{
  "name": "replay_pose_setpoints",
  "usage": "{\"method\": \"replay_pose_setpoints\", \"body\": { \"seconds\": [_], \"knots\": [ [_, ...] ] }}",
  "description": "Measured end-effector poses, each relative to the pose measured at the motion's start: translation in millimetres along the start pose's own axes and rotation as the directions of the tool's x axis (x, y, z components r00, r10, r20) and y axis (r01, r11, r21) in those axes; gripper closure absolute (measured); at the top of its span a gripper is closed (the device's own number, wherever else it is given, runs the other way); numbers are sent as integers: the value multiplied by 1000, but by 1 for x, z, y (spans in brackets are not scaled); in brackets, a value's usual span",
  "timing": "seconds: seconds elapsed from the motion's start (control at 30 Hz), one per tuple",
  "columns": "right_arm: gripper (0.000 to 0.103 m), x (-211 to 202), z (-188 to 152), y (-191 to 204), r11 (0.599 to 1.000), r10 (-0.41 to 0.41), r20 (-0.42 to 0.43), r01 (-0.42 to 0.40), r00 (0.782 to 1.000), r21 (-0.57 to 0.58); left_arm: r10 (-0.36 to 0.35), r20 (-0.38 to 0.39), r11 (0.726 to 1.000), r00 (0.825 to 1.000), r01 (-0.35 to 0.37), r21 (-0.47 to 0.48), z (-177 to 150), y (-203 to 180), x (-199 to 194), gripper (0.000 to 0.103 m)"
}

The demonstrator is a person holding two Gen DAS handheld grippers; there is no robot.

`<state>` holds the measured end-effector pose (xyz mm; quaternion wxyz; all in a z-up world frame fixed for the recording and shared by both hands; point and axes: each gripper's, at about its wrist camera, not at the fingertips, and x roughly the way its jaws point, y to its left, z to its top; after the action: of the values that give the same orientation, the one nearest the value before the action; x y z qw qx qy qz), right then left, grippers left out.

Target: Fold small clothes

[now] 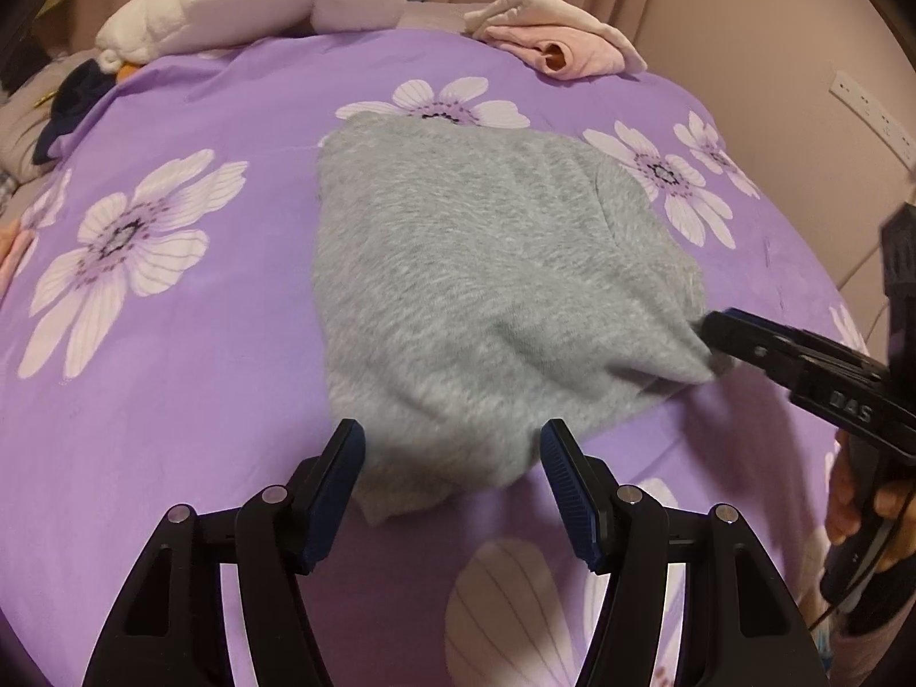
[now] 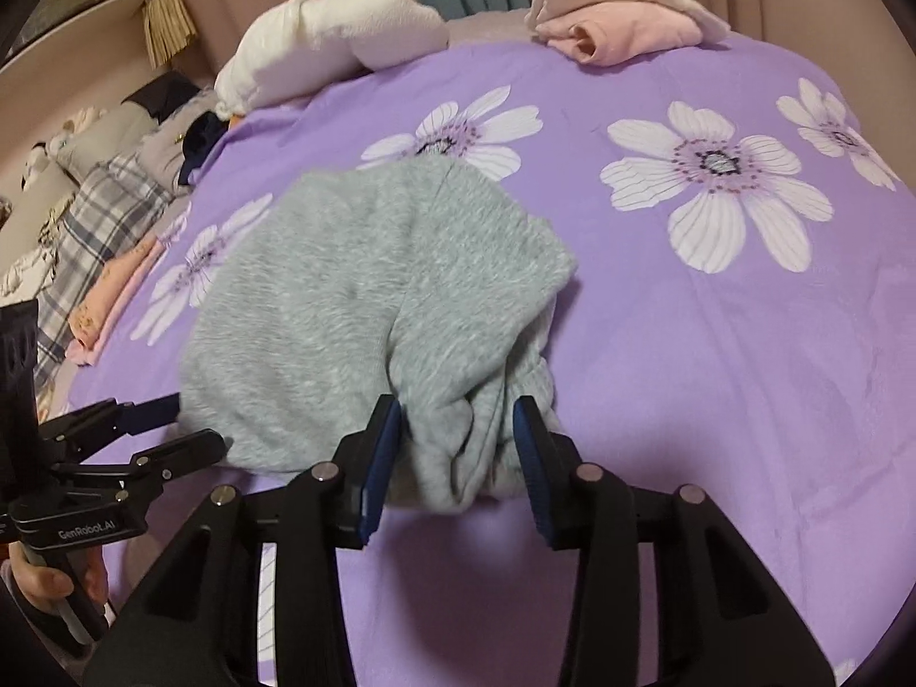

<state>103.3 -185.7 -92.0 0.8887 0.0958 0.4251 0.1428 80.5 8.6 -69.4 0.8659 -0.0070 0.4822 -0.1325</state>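
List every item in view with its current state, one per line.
grey garment: partly folded, bunched at near edge, lying on purple bedspread
left gripper: open, garment corner between its fingers
right gripper: open around bunched grey fabric
pink clothes: folded, at far edge

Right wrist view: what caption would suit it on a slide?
Open right gripper straddles a bunched edge of the grey garment on the purple floral bedspread.

Bare purple sheet right of grey garment
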Motion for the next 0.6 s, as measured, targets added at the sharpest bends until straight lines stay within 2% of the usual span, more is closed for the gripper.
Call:
{"method": "replay_pose_setpoints", "body": {
  "seconds": [0.03, 0.07, 0.1, 0.13, 0.2, 0.23, 0.33, 0.4, 0.5, 0.6],
  "knots": [
    [55, -4, -1, 2, 1000, 0, 6, 0, 1000, 0, 5, 3, 1000, 1000, -5, -6, 0, 0, -4, 40],
    [47, -12, -4, 5, 1000, 2, 17, -2, 1000, 1, 11, 7, 1000, 1000, -11, -17, 0, 0, -11, 39],
    [37, -20, -6, 7, 1000, 2, 25, -2, 1000, 2, 16, 11, 999, 1000, -15, -28, 0, 0, -16, 34],
    [33, -24, -6, 9, 1000, -2, 29, 2, 1000, 3, 18, 14, 999, 1000, -17, -36, 0, 0, -19, 24],
    [21, -35, -7, 15, 1000, -14, 40, 14, 999, -6, 15, 15, 998, 1000, -14, -57, 2, 1, -29, 11],
    [18, -38, -7, 16, 1000, -15, 44, 16, 999, -12, 13, 12, 998, 1000, -12, -62, 3, 1, -31, 9],
    [1, -52, -6, 26, 999, -15, 62, 17, 998, -34, 27, 16, 997, 1000, -26, -78, 3, -1, -44, 9],
    [0, -62, -5, 32, 999, -7, 81, 11, 997, -44, 44, 14, 995, 999, -43, -90, 4, -2, -52, 9],
    [0, -74, -5, 40, 998, -9, 104, 16, 994, -62, 84, -4, 991, 996, -84, -104, 3, -3, -62, 2],
    [0, -86, -4, 48, 996, -20, 128, 31, 992, -83, 125, 11, 988, 992, -124, -92, 2, -6, -75, 1]
  ]
}}
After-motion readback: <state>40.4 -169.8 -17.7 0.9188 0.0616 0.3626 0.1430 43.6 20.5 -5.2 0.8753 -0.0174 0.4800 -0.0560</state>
